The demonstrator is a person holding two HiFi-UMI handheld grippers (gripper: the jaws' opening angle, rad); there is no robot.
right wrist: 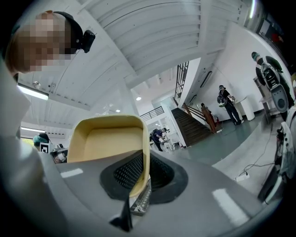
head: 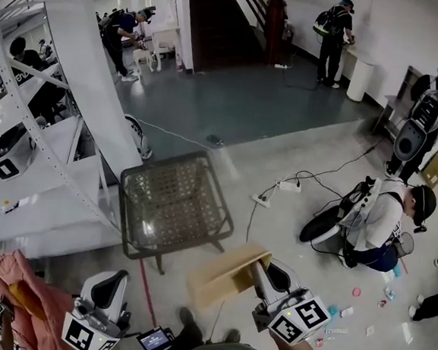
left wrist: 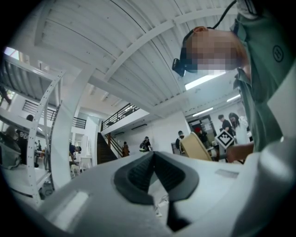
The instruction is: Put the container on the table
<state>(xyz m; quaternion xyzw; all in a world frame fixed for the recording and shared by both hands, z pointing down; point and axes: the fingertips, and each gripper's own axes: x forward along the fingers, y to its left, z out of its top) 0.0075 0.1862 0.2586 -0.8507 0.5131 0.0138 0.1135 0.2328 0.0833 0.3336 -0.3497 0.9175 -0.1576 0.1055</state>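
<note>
While the left hand-held gripper (head: pixel 116 277) hangs low at the person's left with its pads together on nothing, just right of a pink cloth (head: pixel 18 290) and below the white shelving rack (head: pixel 42 193), it has no part in the carry. Right of the rack stands the small mesh-topped counter (head: pixel 172 204), bare on top, with one corner turned toward the person. The tan container (head: pixel 225 274) is off the counter, in the air just short of that near right corner, ahead of the person and slightly right of their middle. The right hand-held gripper (head: pixel 260 267) is clamped on one wall of its rim: the right gripper view shows that thin wall pinched between the two pads, with the hollow of the container turned back toward the camera. The container therefore stands tilted on edge rather than level. Its long side runs leftward from the jaws toward the counter, so the right hand is the nearer one, and I judge the coming move to be forward and left, with a roll to bring the base down flat. Open floor lies between container and counter. Further right, a power strip with its cable (head: pixel 279 187) and a crouching person (head: pixel 379 222) sit well apart from that path.
</note>
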